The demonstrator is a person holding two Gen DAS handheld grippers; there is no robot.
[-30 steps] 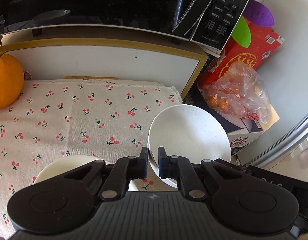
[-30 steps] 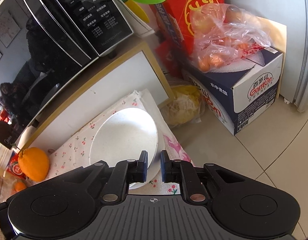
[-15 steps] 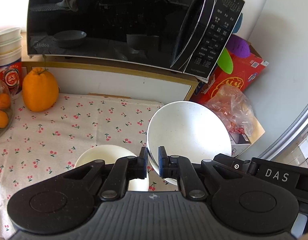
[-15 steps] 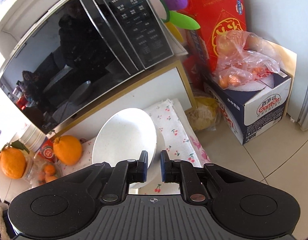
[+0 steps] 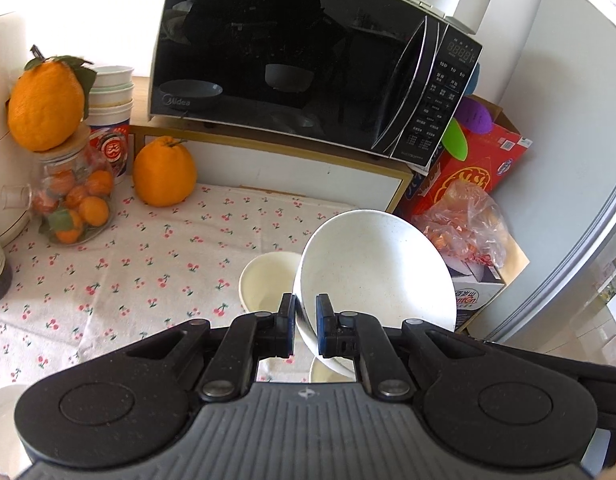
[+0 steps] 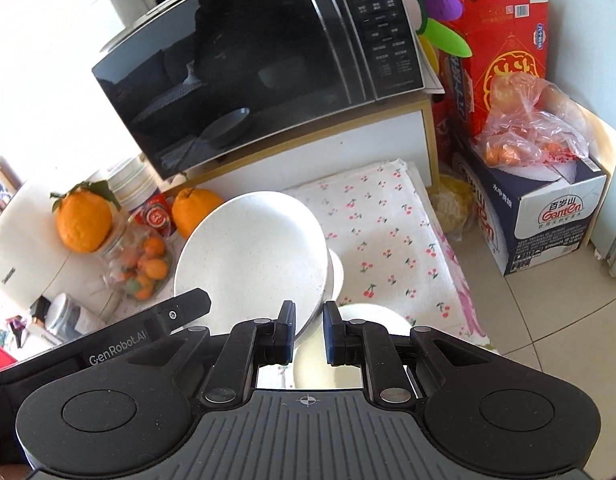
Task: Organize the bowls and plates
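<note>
cherry-print cloth [image 5: 120, 272] covers the low surface in front of a black microwave [image 5: 292, 60], with a large orange [image 5: 164, 172] at the cloth's back edge and a glass jar of small oranges [image 5: 72, 204] to the left, a second big orange [image 5: 46, 108] sitting on its lid. to the right, on the tiled floor, a red carton [image 6: 503, 52] leans by the wall and a plastic bag of fruit [image 6: 531, 128] rests on a white and navy box [image 6: 547, 216].

both grippers hold 1 white speckled plate [image 5: 371, 268], lifted clear of the cloth and tilted steeply on edge. the left gripper [image 5: 305, 330] pinches the plate's lower rim between its blue-padded fingers [image 5: 287, 320]; in the right wrist view its black body reaches in from the left. the right gripper [image 6: 309, 334] is narrowly parted around the near rim, and whether both pads press the plate cannot be told.

below and just behind the plate, a cream bowl [image 5: 268, 284] stands upright on the cloth, partly hidden by the plate. a second pale bowl [image 6: 367, 320] sits nearer, under the right gripper's fingers.
</note>
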